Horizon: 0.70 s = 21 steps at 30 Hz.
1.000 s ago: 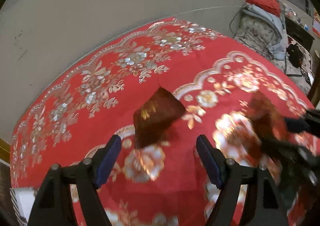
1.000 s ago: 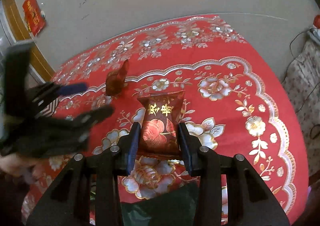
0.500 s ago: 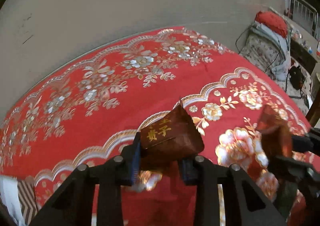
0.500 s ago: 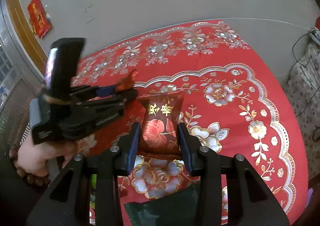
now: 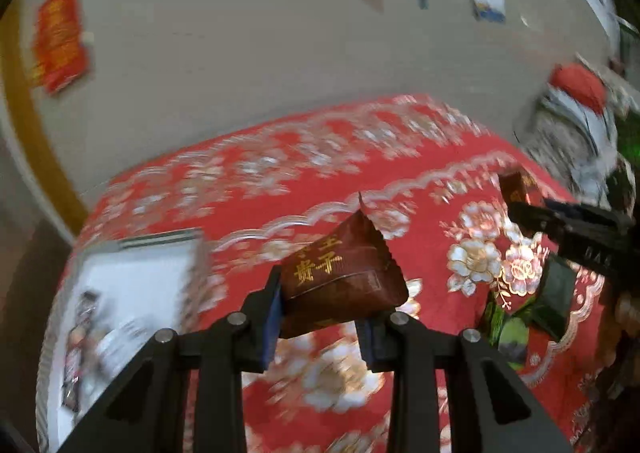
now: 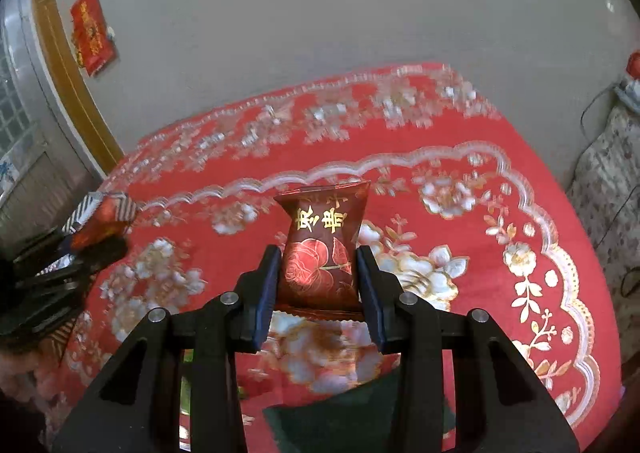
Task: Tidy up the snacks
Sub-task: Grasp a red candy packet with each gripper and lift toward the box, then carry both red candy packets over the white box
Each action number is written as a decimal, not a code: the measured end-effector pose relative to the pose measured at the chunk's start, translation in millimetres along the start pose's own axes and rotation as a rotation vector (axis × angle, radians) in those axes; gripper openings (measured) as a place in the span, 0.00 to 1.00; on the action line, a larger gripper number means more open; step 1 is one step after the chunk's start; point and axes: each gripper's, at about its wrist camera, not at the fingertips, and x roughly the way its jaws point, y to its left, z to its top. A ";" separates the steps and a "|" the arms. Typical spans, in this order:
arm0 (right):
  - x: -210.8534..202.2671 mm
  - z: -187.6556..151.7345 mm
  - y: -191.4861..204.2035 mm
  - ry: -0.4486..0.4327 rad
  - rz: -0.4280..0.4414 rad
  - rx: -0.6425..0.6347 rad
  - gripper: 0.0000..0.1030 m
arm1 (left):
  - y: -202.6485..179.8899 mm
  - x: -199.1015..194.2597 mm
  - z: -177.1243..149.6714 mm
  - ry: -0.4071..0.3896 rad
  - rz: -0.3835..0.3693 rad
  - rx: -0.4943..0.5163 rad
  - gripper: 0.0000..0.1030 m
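My left gripper (image 5: 322, 313) is shut on a dark brown snack packet (image 5: 340, 277) with gold characters, held tilted above the red flowered tablecloth (image 5: 256, 189). My right gripper (image 6: 318, 277) is shut on a red packet (image 6: 322, 249) with a flower print, upright between its pads. In the left wrist view the right gripper (image 5: 520, 207) shows at the right edge with its packet (image 5: 512, 185). In the right wrist view the left gripper (image 6: 108, 243) and its packet (image 6: 98, 227) show blurred at the left edge.
A white box (image 5: 132, 285) with striped sides lies at the table's left, with small snack items inside, blurred. Dark green packets (image 5: 554, 299) lie at the near right of the cloth; one green packet (image 6: 340, 413) lies under the right gripper. The floor lies beyond the table's far edge.
The left gripper closed on the brown packet, lifted it off the cloth and swung it left toward the white box. The right gripper rose a little, still gripping its red packet.
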 end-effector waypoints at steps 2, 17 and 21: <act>-13.4 -1.9 26.5 -0.049 0.001 -0.042 0.36 | 17.8 -17.5 -3.0 -0.035 0.023 -0.040 0.33; -14.3 -4.9 164.8 -0.154 0.102 -0.163 0.36 | 142.3 -27.5 -12.6 -0.069 0.108 -0.169 0.33; -5.7 -1.8 195.4 -0.159 0.122 -0.194 0.36 | 173.8 -13.9 -19.8 -0.059 0.133 -0.224 0.33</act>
